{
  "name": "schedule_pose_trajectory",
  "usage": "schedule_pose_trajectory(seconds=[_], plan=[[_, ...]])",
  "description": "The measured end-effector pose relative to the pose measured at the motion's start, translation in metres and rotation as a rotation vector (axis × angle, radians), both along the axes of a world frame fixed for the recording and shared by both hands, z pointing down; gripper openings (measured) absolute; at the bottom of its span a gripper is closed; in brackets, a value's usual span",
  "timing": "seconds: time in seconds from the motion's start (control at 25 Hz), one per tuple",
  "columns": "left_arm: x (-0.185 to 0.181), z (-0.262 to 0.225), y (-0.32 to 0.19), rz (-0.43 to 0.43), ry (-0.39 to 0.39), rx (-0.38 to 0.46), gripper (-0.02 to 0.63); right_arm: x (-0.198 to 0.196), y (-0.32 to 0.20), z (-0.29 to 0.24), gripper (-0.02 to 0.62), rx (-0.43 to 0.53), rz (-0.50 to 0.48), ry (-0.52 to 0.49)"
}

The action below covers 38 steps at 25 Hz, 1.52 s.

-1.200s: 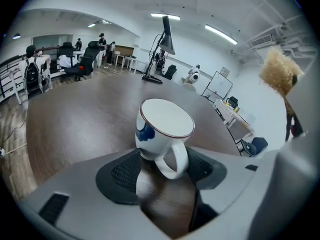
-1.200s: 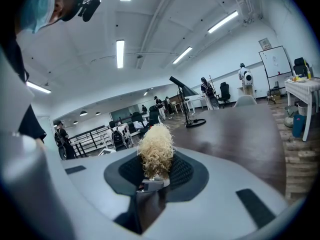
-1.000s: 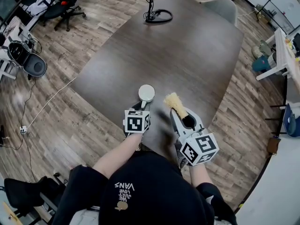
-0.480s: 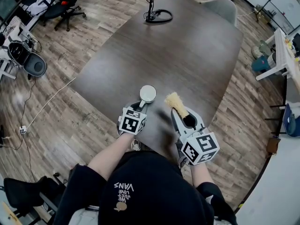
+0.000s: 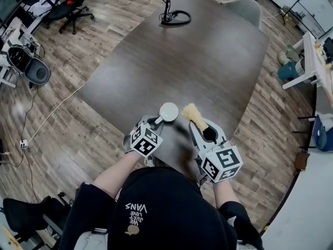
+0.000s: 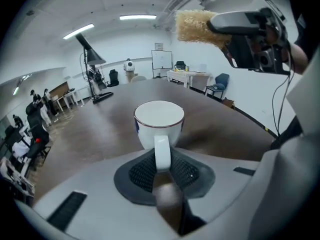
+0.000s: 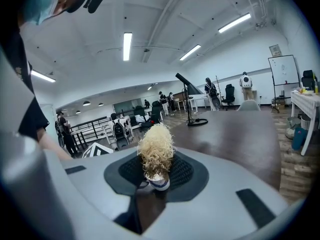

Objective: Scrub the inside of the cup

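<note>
The cup (image 5: pixel 169 111) is at the table's (image 5: pixel 208 61) near edge, the side closest to me, with its mouth facing up. It is white with a thin dark line round the rim, and in the left gripper view it (image 6: pixel 159 121) stands upright with its handle turned straight back toward me. My gripper body hides the base, so I can't tell if it rests on the wood.

My left gripper (image 5: pixel 156 121) reaches over that same near edge of the table. Its jaws have just been closing and now stand narrow, and the pads (image 6: pixel 186 173) are clamped on the cup's handle from both sides.

My right gripper (image 5: pixel 202 129) hangs over the table's near edge too, further toward its right corner. It is gripped on the base of a scrubbing brush (image 5: pixel 191 112), whose pale straw-coloured, curly head sticks out forward past the jaws. In the right gripper view the brush (image 7: pixel 156 151) stands up between the dark pads, with a white and blue collar at its foot. From the left gripper view the brush head (image 6: pixel 195 26) sits high above the tabletop, clear of the cup.

At the table's far end a black lamp stand (image 5: pixel 174 17) rests on the wood, and a grey chair (image 5: pixel 247 7) is drawn up to the table's far right corner.
</note>
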<state>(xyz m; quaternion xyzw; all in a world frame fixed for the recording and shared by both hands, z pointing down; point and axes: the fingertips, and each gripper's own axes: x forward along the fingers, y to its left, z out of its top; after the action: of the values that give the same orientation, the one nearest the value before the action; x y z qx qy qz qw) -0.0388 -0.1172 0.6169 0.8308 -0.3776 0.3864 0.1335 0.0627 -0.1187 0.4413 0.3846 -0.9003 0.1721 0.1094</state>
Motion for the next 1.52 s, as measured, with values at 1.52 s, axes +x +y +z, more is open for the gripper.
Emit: schedule_pose_trajectory(seconds=[1.52], plan=[[0.033, -0.157, 0.011, 0.235, 0.115, 0.444, 0.066, -0.003, 0.007, -0.034, 0.1, 0.142, -0.134, 0.219]])
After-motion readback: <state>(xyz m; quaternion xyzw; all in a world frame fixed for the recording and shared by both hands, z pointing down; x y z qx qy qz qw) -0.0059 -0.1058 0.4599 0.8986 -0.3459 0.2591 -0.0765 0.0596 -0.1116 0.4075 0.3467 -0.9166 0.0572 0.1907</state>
